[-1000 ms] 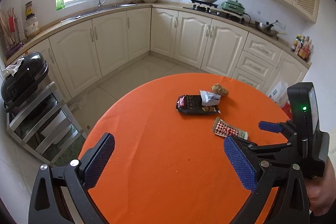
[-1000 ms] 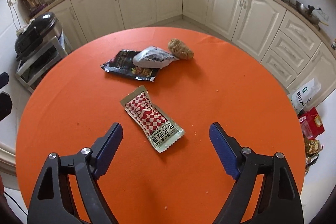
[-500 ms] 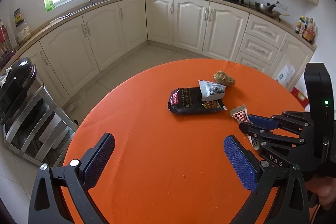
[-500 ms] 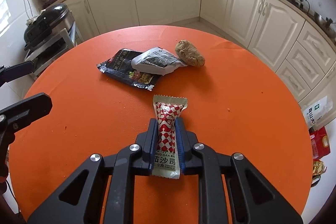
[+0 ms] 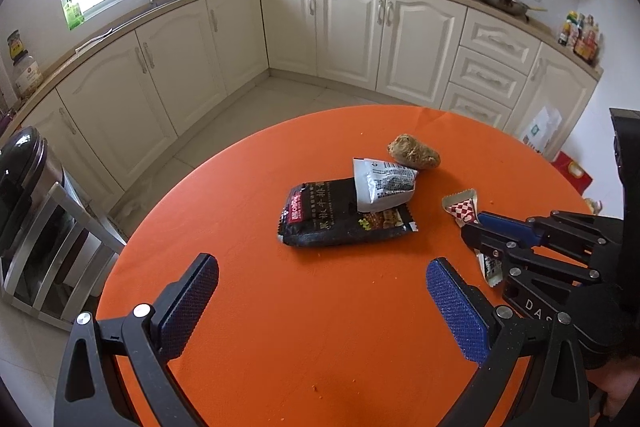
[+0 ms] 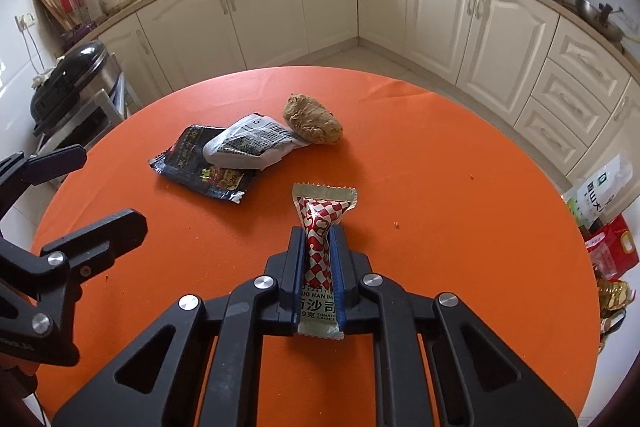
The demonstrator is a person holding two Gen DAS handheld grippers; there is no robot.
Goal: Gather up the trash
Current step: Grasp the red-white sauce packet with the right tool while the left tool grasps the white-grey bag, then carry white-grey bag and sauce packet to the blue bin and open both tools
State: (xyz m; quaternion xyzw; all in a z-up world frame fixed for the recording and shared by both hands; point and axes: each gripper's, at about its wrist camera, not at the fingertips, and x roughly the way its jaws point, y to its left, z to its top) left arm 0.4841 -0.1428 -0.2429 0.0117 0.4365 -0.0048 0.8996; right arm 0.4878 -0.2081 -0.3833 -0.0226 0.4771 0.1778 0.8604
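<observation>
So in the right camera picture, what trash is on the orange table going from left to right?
Black wrapper → silver wrapper lying partly on it → brown lump → red-checked sauce packet, pinched in the right gripper.

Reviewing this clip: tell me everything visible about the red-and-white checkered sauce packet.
The sauce packet is a slim foil-like sachet with a red-and-white checkered print, pale crimped ends and printed text reading "tomato sauce". It is sealed, pinched at its middle by the shut right claw, both ends sticking out. It lies along the claw's fingers over the orange table; whether it is touching the table is unclear.
</observation>
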